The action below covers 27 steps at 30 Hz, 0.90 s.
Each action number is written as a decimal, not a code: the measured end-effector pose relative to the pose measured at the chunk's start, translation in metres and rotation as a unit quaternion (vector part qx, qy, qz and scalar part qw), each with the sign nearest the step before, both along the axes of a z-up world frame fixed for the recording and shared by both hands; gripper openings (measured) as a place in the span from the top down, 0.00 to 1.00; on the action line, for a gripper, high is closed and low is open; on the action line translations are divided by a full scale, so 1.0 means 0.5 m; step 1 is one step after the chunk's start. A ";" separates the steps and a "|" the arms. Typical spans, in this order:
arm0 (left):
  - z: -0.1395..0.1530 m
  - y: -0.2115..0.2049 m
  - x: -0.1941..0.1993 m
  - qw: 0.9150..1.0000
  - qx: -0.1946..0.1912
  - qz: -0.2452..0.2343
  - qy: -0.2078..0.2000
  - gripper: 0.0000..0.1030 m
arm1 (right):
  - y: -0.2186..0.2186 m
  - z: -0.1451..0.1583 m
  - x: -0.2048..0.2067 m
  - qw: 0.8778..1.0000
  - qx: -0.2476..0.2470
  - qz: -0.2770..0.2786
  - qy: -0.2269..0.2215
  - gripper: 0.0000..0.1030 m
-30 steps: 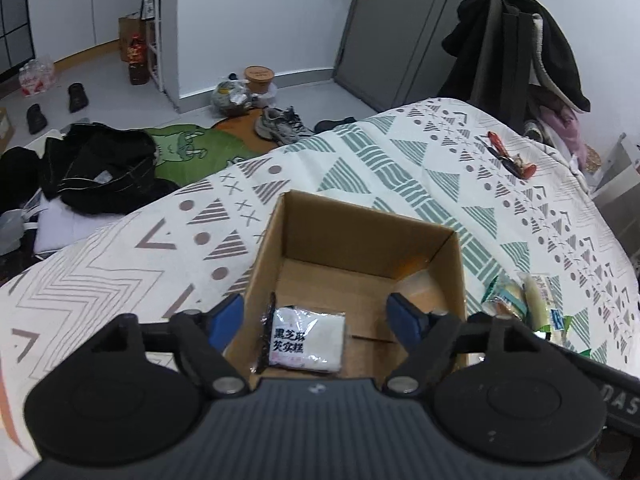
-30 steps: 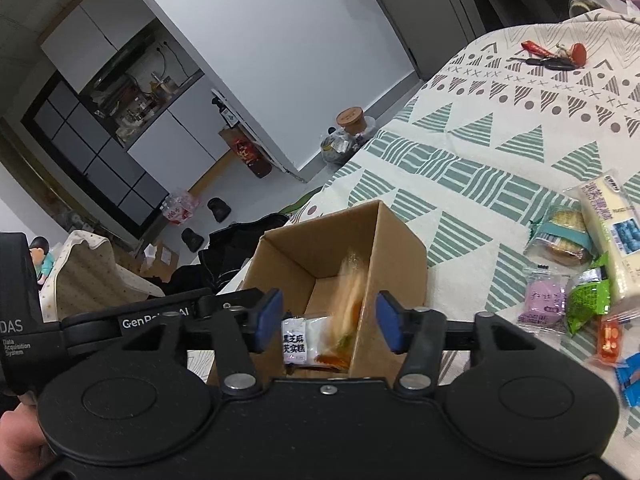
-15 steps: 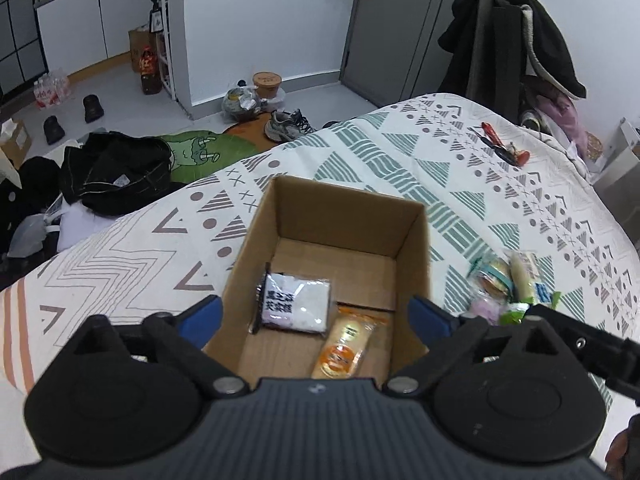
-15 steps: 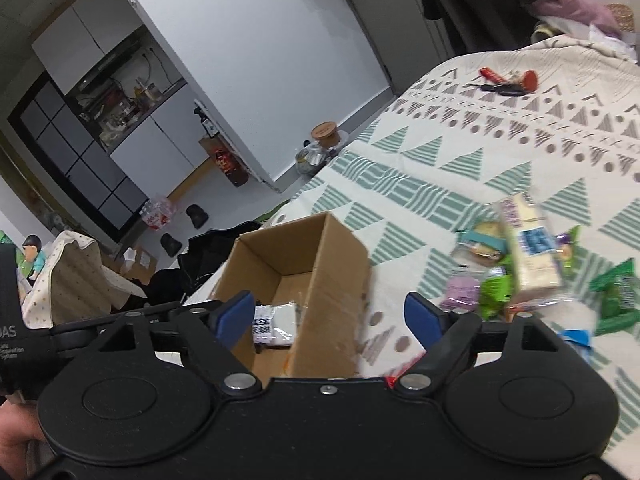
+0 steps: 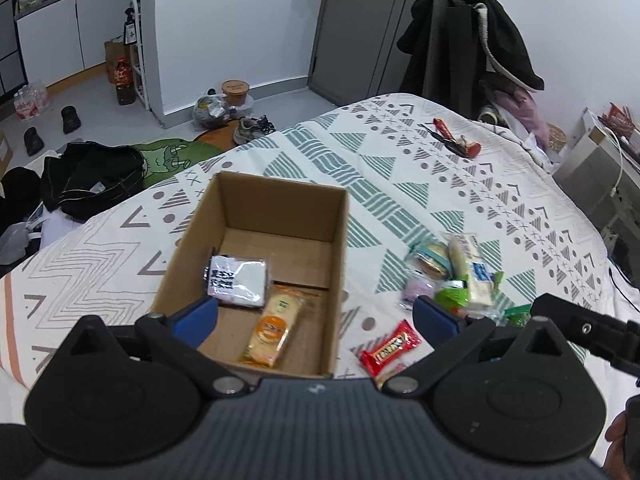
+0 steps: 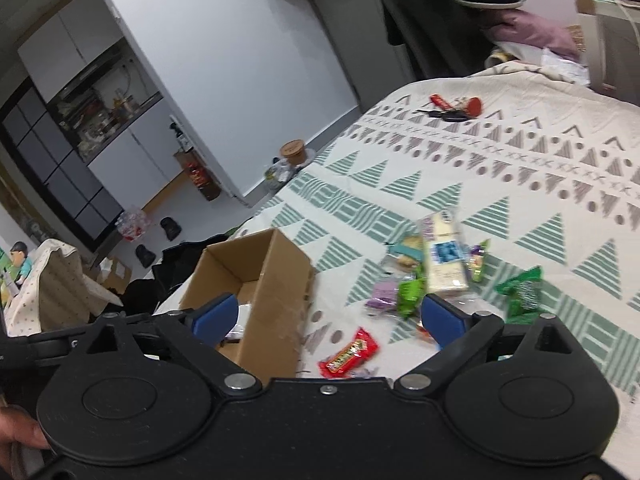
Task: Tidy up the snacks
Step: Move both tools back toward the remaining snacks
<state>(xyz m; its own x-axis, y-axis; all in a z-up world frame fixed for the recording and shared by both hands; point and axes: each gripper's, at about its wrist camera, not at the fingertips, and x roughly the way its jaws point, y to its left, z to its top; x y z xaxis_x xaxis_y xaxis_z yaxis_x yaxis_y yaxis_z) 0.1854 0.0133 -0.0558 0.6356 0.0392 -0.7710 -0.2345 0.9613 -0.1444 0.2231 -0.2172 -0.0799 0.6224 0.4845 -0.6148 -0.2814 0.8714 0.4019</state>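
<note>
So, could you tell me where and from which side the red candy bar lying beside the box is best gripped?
Grip the red candy bar across its narrow middle, coming from above. It lies flat and alone on the bedspread, slanted, so turn the fingers square to its long sides. The cardboard box stands close by, but apart. The right gripper, jaws opening and empty, looks nearest.

I am seeing even, cool indoor light on both feeds, with soft shadows and no harsh glare. The right wrist view is smearing with motion blur across the bed [image 6: 520, 184] and snack pile [image 6: 436, 268]; the left is staying sharper. Fisheye curving is bending walls at the edges.
</note>
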 end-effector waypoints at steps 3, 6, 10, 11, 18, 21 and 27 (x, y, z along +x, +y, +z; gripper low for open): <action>0.005 -0.019 -0.009 1.000 -0.005 -0.008 -0.001 0.00 | -0.025 -0.007 -0.010 1.000 0.001 -0.009 0.002 0.00; 0.007 -0.039 -0.017 1.000 -0.001 -0.014 -0.003 0.00 | -0.048 -0.017 -0.023 1.000 0.002 -0.018 0.006 0.00; 0.006 -0.070 -0.025 1.000 0.004 -0.026 0.000 0.00 | -0.081 -0.021 -0.035 0.999 0.001 -0.034 0.005 0.00; 0.005 -0.076 -0.026 1.000 0.004 -0.028 0.001 0.00 | -0.088 -0.021 -0.036 0.999 0.002 -0.037 0.004 0.00; -0.002 -0.122 -0.034 0.999 0.007 -0.032 0.001 0.00 | -0.152 -0.029 -0.037 0.997 0.018 -0.074 0.005 0.00; -0.003 -0.140 -0.033 0.999 0.014 -0.031 -0.004 0.00 | -0.176 -0.029 -0.035 0.996 0.026 -0.082 0.005 0.00; -0.016 -0.163 -0.023 0.999 0.014 -0.034 -0.008 0.00 | -0.204 -0.049 -0.024 0.995 0.035 -0.091 0.022 0.01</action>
